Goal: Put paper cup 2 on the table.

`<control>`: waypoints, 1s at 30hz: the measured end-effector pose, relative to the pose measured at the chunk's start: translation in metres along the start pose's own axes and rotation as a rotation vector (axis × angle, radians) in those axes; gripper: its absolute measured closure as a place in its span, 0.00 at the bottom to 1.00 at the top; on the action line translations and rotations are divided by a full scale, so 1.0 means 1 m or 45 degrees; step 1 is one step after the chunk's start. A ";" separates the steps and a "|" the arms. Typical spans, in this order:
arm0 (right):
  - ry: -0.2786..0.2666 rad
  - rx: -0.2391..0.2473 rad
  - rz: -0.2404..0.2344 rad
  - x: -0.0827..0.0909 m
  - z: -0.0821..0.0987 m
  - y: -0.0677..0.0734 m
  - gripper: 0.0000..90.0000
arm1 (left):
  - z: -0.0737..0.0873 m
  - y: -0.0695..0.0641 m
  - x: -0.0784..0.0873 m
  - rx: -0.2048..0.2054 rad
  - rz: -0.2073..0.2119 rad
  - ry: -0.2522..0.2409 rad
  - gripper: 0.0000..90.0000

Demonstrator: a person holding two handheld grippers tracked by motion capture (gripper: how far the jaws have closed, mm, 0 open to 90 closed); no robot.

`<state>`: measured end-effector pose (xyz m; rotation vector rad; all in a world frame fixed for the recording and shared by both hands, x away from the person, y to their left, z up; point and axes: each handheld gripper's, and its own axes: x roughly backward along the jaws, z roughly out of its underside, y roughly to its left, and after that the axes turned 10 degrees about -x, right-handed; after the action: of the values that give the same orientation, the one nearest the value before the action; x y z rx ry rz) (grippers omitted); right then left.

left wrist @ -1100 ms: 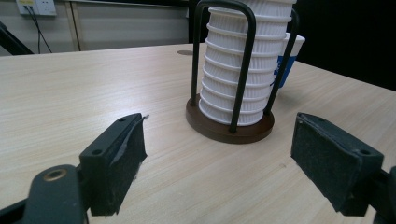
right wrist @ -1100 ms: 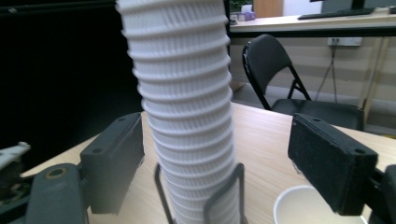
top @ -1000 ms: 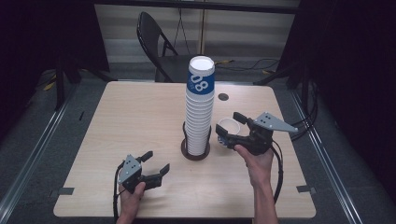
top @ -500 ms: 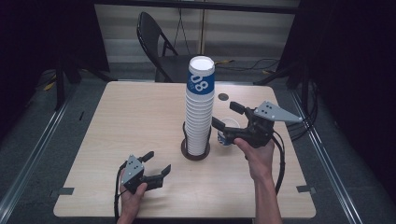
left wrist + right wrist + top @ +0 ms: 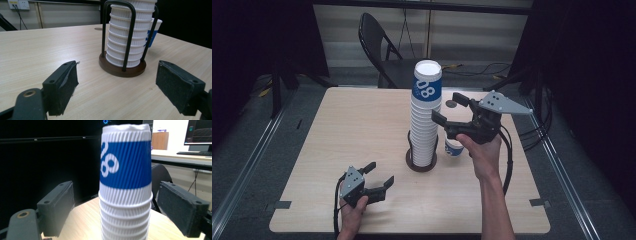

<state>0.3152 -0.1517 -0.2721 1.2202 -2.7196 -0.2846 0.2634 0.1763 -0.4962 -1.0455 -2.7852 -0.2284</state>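
A tall stack of white ribbed paper cups (image 5: 424,131) stands in a black wire holder on a round brown base (image 5: 421,164) at mid-table. Its top cup (image 5: 427,88) has a blue band. My right gripper (image 5: 446,108) hovers just right of the stack's upper part. In the right gripper view the blue-banded cup (image 5: 125,165) stands ahead between the pads (image 5: 60,203), untouched. Its jaws have just been opening and nothing is pressed between them. A single cup (image 5: 454,148) stands upright on the table below that hand. My left gripper (image 5: 379,173) rests open near the front edge, facing the holder (image 5: 123,68).
The wooden table (image 5: 352,125) has bare room on its left half and along the front. A black folding chair (image 5: 379,47) stands behind the far edge. A cable (image 5: 508,160) trails from the right gripper. Metal floor rails (image 5: 247,170) run along both sides.
The right gripper let go of the single cup and rose from table level up beside the stack's top, its jaws wider. The cup stays on the table. The left gripper kept still.
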 end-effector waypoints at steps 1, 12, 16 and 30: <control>-0.004 -0.002 -0.009 -0.002 -0.002 0.000 0.15 | 0.000 0.000 0.000 -0.002 0.001 0.001 0.19; 0.010 0.013 0.006 -0.028 -0.013 -0.004 0.14 | 0.000 0.000 0.000 -0.001 0.004 -0.007 0.19; 0.040 0.012 0.012 -0.039 -0.014 -0.008 0.14 | 0.000 0.000 0.000 0.006 0.004 -0.012 0.20; 0.058 0.029 0.039 -0.065 -0.015 -0.010 0.14 | 0.001 0.000 0.002 -0.002 0.000 -0.016 0.20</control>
<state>0.3680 -0.1110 -0.2631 1.1749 -2.7072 -0.2198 0.2622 0.1778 -0.4964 -1.0510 -2.7961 -0.2245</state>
